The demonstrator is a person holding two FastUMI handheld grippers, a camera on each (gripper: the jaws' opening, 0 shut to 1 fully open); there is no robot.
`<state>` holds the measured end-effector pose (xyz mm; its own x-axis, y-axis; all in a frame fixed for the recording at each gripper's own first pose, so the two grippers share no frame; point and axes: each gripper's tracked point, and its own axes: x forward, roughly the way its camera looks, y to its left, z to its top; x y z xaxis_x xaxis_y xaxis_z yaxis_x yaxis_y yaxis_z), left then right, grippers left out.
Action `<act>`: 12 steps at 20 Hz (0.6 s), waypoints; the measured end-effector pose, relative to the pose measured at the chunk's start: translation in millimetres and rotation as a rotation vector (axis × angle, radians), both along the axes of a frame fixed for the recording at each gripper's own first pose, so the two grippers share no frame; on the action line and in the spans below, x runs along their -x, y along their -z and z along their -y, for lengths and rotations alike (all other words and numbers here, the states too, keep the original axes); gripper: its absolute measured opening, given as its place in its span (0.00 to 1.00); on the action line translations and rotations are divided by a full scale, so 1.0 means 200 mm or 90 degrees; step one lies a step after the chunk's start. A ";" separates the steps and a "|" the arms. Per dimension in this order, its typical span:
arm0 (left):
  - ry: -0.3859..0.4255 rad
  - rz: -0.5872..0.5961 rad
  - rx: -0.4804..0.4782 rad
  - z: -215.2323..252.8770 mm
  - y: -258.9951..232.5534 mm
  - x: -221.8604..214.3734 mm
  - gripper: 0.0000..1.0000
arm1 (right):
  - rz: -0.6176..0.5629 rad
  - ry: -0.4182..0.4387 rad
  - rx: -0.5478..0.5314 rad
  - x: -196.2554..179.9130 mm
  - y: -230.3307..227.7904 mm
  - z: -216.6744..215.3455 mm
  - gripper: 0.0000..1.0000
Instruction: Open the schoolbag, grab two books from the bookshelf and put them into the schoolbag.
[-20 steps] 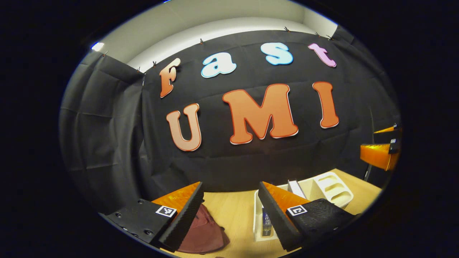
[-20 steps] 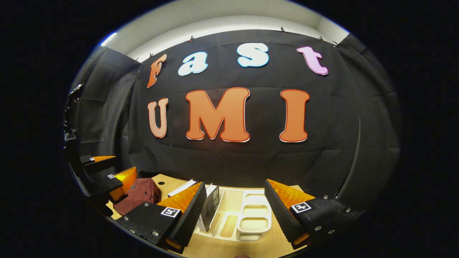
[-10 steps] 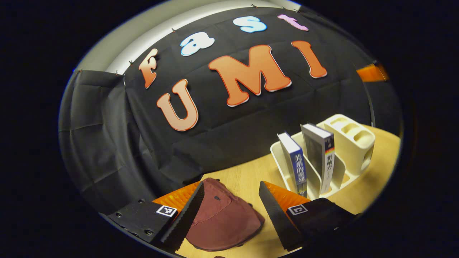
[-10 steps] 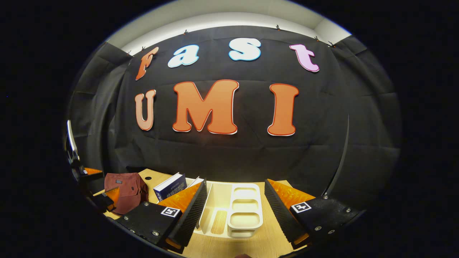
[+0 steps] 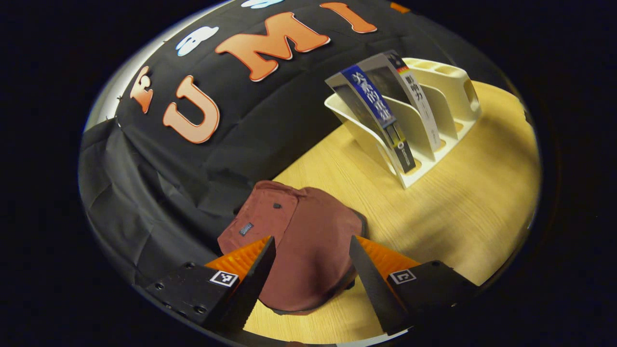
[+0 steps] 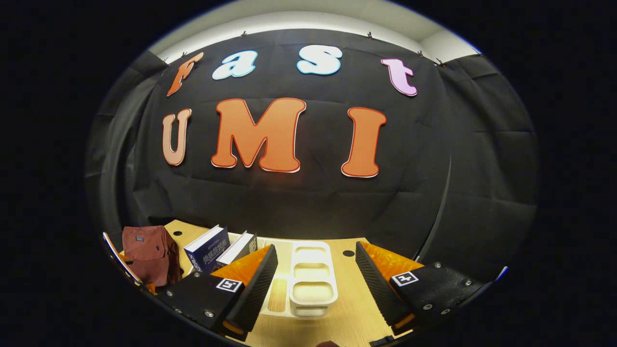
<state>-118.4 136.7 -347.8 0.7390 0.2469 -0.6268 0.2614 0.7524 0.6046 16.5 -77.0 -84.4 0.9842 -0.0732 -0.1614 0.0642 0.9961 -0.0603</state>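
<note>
In the left gripper view a dark red schoolbag [image 5: 301,246] lies on the wooden table with its flap closed. My left gripper [image 5: 309,277] hangs open just above it, a finger on either side. Behind, a cream bookshelf [image 5: 434,113] holds a blue-spined book [image 5: 381,115] and a white-spined book [image 5: 418,103], both leaning. In the right gripper view my right gripper [image 6: 315,284] is open over the bookshelf [image 6: 311,279]. The blue book [image 6: 208,248] and the second book [image 6: 239,247] lean at its left, and the schoolbag [image 6: 147,255] stands farther left.
The wooden table [image 5: 462,207] stretches bare to the right of the bag and in front of the shelf. The black cloth wall [image 6: 299,202] stands close behind the table. A small round hole [image 6: 348,253] marks the tabletop near the shelf.
The left gripper has tilted down and come in over the schoolbag, which now sits between its fingers. The right gripper has shifted a little, with the books and bag drifting toward the middle of its view.
</note>
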 end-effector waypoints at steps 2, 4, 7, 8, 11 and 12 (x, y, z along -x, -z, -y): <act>0.006 -0.029 -0.024 -0.03 0.08 0.05 0.98 | -0.002 -0.005 0.001 0.00 0.01 -0.03 0.96; 0.008 -0.051 -0.053 -0.07 0.15 0.08 0.98 | 0.004 -0.013 0.005 -0.01 0.00 -0.06 0.96; 0.011 -0.066 -0.102 -0.14 0.19 0.08 0.98 | 0.003 -0.016 0.007 -0.03 0.02 -0.08 0.96; 0.011 -0.069 -0.114 -0.16 0.20 0.09 0.98 | 0.000 -0.017 0.005 -0.03 0.03 -0.09 0.96; 0.022 -0.058 -0.123 -0.17 0.17 0.05 0.98 | -0.004 -0.018 -0.001 -0.05 0.04 -0.11 0.96; 0.028 -0.042 -0.122 -0.17 0.13 0.05 0.97 | -0.002 -0.018 -0.001 -0.05 0.04 -0.12 0.96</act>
